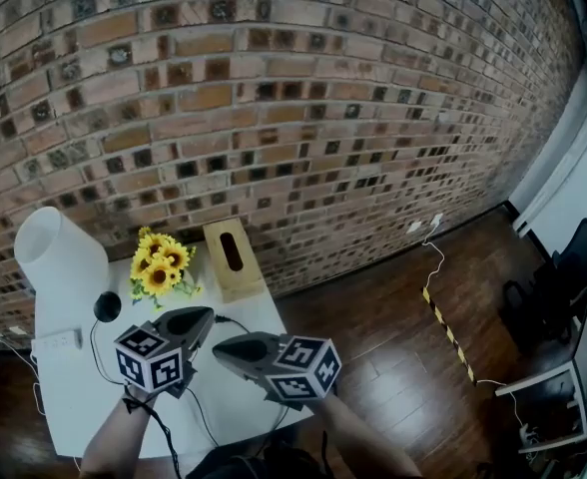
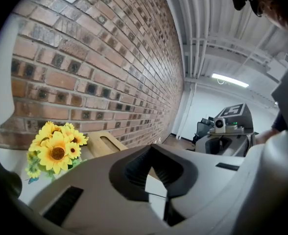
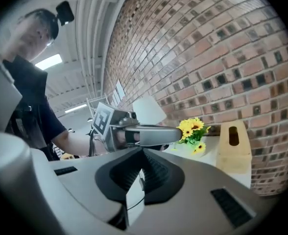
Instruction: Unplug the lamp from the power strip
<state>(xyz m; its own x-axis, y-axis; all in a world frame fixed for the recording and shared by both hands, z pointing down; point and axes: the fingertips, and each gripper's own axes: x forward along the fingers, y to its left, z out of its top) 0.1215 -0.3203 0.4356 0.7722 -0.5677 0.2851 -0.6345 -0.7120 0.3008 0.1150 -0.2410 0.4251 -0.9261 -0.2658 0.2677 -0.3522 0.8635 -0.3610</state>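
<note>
Left hand-held gripper (image 1: pixel 205 316) pressed together, right hand-held gripper (image 1: pixel 225 345) likewise, lamp (image 1: pixel 59 257) well apart at left

no legible text, no brands or numbers, no readable signs

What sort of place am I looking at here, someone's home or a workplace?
Probably a workspace or studio with a staged home corner: a bare brick wall, a small white table with a lamp and sunflowers, and striped tape over a cable on the wooden floor.
</note>
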